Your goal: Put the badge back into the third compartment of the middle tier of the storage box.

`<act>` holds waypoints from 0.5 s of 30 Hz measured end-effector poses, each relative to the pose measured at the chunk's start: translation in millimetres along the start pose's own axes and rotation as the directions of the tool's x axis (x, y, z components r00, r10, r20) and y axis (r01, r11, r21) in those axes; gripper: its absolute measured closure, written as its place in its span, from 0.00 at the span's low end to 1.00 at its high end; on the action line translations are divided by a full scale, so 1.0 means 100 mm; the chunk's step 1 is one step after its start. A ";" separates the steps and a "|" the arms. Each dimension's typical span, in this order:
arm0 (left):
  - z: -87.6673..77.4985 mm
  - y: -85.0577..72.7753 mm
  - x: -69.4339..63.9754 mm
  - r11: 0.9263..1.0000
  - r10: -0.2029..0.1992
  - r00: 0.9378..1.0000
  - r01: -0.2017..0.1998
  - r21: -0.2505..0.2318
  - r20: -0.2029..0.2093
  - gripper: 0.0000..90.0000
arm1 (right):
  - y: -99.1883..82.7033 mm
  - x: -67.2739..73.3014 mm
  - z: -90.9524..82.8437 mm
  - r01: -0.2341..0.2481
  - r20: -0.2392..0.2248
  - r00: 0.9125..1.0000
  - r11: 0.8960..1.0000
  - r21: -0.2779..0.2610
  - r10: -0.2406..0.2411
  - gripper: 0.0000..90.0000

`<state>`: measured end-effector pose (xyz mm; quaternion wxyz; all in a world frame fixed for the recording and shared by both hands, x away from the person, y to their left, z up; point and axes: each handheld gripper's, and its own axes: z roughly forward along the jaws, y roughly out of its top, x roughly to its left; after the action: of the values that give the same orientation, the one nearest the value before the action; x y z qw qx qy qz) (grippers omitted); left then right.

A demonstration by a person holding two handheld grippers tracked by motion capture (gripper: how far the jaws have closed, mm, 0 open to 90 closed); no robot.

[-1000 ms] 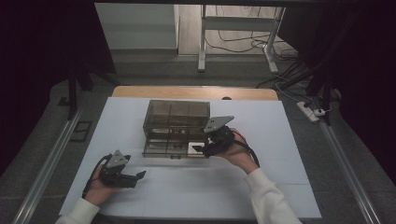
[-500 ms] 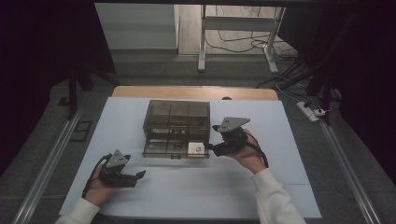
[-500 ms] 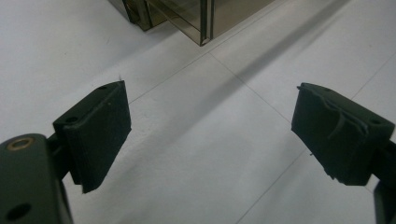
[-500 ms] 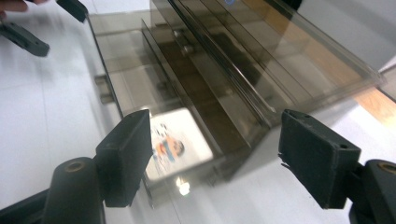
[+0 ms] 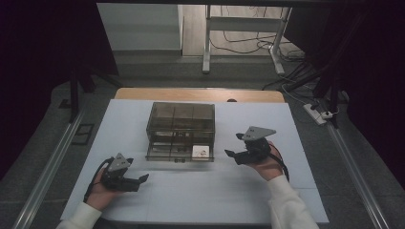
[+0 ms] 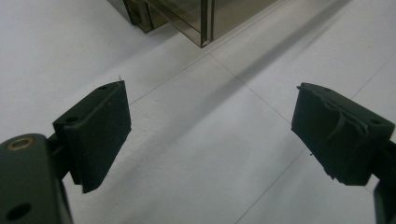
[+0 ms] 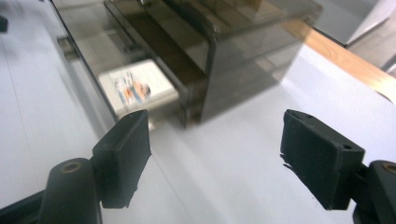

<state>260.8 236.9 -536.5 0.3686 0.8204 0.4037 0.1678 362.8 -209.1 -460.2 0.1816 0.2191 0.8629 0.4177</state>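
Moved rightward since the earlier high views: right gripper (image 5: 232, 154), then at the front of the drawer cabinet (image 5: 180, 130), now off its right front corner and apart from it, jaws just opening and nothing between them. Unmoved meanwhile: left gripper (image 5: 142, 180).

Going left to right from the cabinet as landmark:

Left of and nearer than the cabinet, left gripper resting low on the white table sheet (image 5: 191, 200), jaws spread wide and empty, parked out of the way, probably waiting its turn.

At the cabinet's bottom row, lowest drawer (image 7: 88, 70) pulled out toward the person, small white printed box (image 5: 200, 151) lying flat in its right end, likely just set there.

Right of the cabinet, right gripper standing clear, jaws fairly wide, seemingly backed off after letting go, drawer not yet pushed shut.
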 end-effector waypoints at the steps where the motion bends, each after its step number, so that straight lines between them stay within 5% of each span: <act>1: 0.00 0.00 0.00 1.000 0.000 1.000 0.000 0.000 0.000 0.13 | -0.04 0.00 -0.02 -0.008 0.005 1.000 1.000 0.003 0.008 0.27; 15: 0.00 0.00 0.00 1.000 0.001 1.000 -0.001 -0.003 -0.004 0.13 | -0.50 -0.01 -0.34 -0.077 0.084 0.994 0.997 0.011 0.075 0.27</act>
<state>260.9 237.4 -536.8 0.3688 0.8197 0.4038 0.1703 335.9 -259.3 -480.2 0.1998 0.2703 0.8486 0.4085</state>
